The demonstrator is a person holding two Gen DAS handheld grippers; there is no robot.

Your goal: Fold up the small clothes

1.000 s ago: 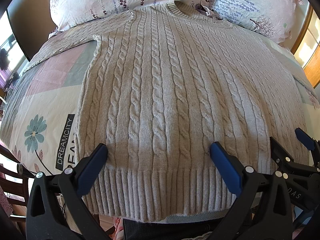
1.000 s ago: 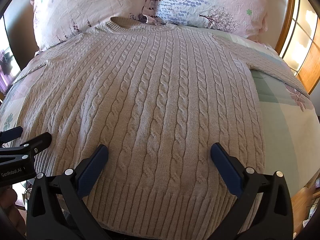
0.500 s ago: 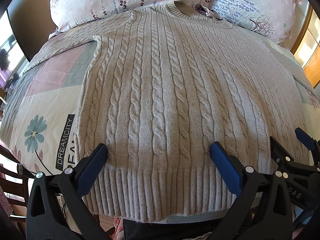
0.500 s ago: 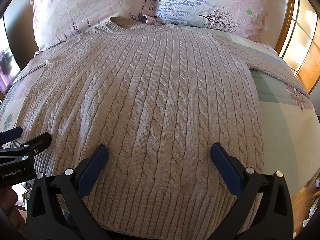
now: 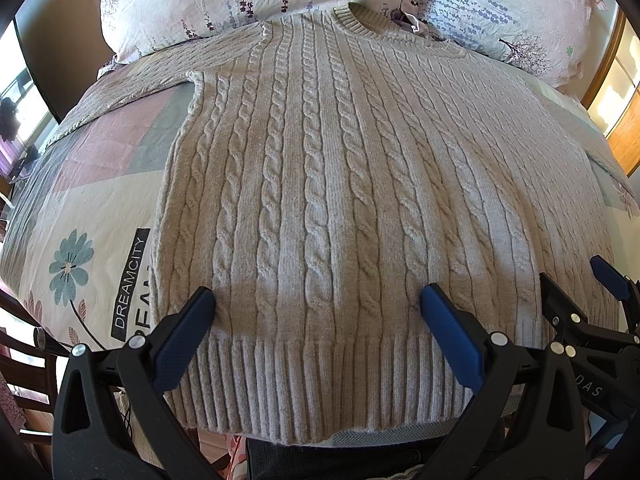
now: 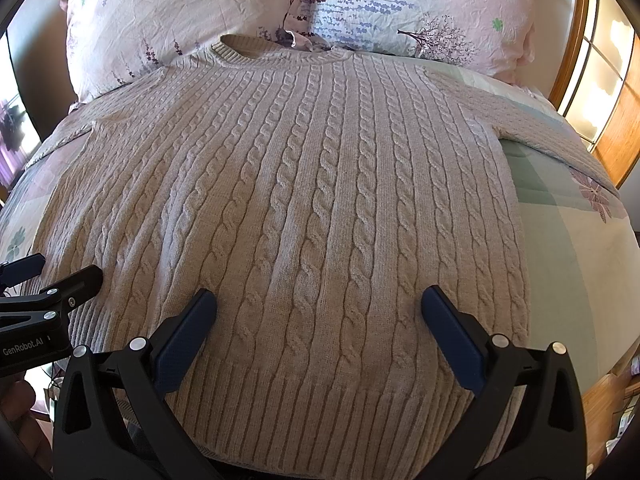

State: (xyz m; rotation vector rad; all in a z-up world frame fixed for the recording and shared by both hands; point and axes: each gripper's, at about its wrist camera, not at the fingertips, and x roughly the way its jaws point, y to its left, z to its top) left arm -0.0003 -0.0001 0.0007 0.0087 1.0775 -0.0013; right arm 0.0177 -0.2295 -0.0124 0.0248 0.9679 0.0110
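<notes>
A beige cable-knit sweater (image 5: 320, 184) lies flat and face up on the bed, collar at the far end by the pillows, ribbed hem nearest me. It also fills the right wrist view (image 6: 304, 200), with both sleeves spread out to the sides. My left gripper (image 5: 318, 308) is open and empty, hovering over the hem near the sweater's left half. My right gripper (image 6: 318, 308) is open and empty over the hem near the right half. Each gripper shows at the edge of the other's view, the right one in the left wrist view (image 5: 580, 304) and the left one in the right wrist view (image 6: 52, 276).
Two floral pillows (image 6: 420, 12) lean at the head of the bed. The patterned bedsheet (image 5: 92, 232) shows on the left and also on the right (image 6: 568, 232). A wooden frame (image 6: 576, 60) with windows stands at the right. A dark wooden chair (image 5: 20, 360) is at the lower left.
</notes>
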